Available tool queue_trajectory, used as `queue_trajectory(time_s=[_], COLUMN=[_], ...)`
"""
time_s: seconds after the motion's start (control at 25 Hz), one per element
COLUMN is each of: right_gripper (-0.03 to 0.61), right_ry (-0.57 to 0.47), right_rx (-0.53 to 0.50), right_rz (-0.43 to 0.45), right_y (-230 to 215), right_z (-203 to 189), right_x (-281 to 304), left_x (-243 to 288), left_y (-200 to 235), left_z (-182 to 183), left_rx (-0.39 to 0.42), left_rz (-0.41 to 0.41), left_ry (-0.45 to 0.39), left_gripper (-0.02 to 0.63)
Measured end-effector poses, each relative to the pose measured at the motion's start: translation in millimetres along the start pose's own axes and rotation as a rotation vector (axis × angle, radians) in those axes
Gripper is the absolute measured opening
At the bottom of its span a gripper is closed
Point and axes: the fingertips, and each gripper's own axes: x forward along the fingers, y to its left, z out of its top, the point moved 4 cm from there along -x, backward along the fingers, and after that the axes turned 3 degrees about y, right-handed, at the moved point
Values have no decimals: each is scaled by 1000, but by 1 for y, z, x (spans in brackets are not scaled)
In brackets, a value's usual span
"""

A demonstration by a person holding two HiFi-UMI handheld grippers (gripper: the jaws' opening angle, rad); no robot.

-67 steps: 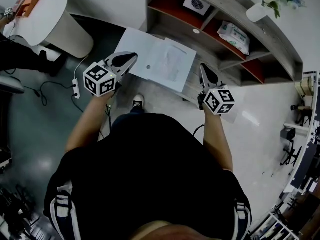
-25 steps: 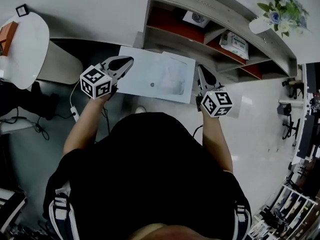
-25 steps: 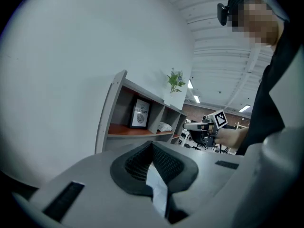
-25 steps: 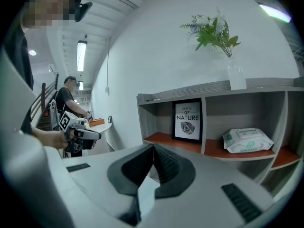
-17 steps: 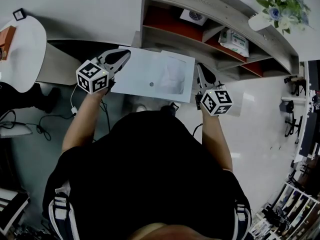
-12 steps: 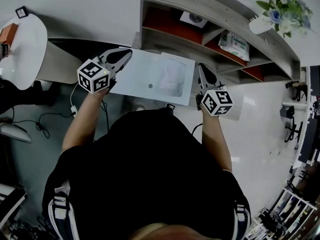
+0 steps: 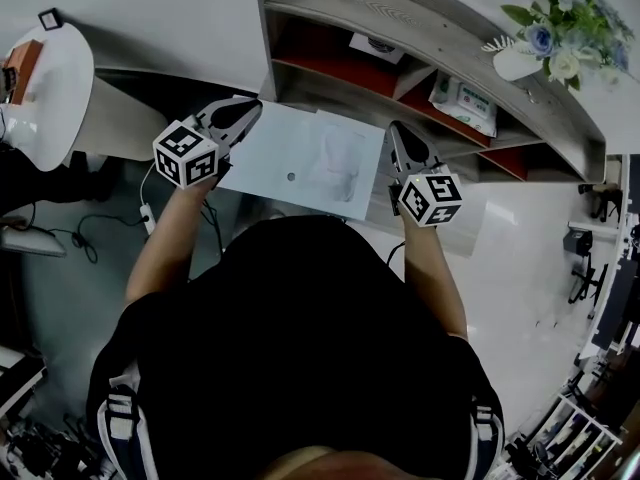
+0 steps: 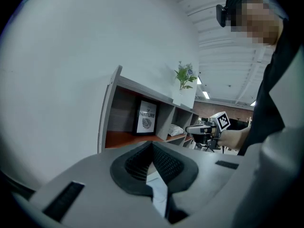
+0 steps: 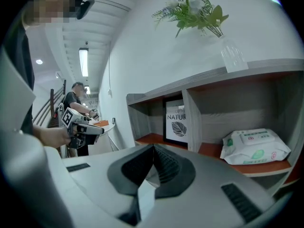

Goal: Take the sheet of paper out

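A white flat file folder with a small round snap hangs level between my two grippers in front of the shelf. A printed sheet of paper lies at its right half, its top edge stepping slightly past the folder's. The left gripper is shut on the folder's left edge; white material shows pinched in the left gripper. My right gripper is shut on the right edge where the sheet lies. A white strip also shows in the right gripper. Whether it pinches the sheet alone or the folder too is unclear.
A grey and red wall shelf stands just ahead, holding a framed leaf print and a pack of wipes. A vase of flowers is on top. A round white table is at left, another person behind.
The folder stays stretched between both shut grippers. Both have shifted a little up and toward the shelf, and the view has swung so the shelf sits closer.
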Motion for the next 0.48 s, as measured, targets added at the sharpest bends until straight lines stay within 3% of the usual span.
queue_trajectory(time_s=[0.48], right_gripper=[14], right_ry=[51], right_rx=[-8], right_rz=[74], right_y=[-26], right_z=[-9], right_x=[10], left_x=[36], left_y=[0], left_z=[-20], left_rx=[-70], left_rz=[47], left_ry=[36], left_gripper=[20])
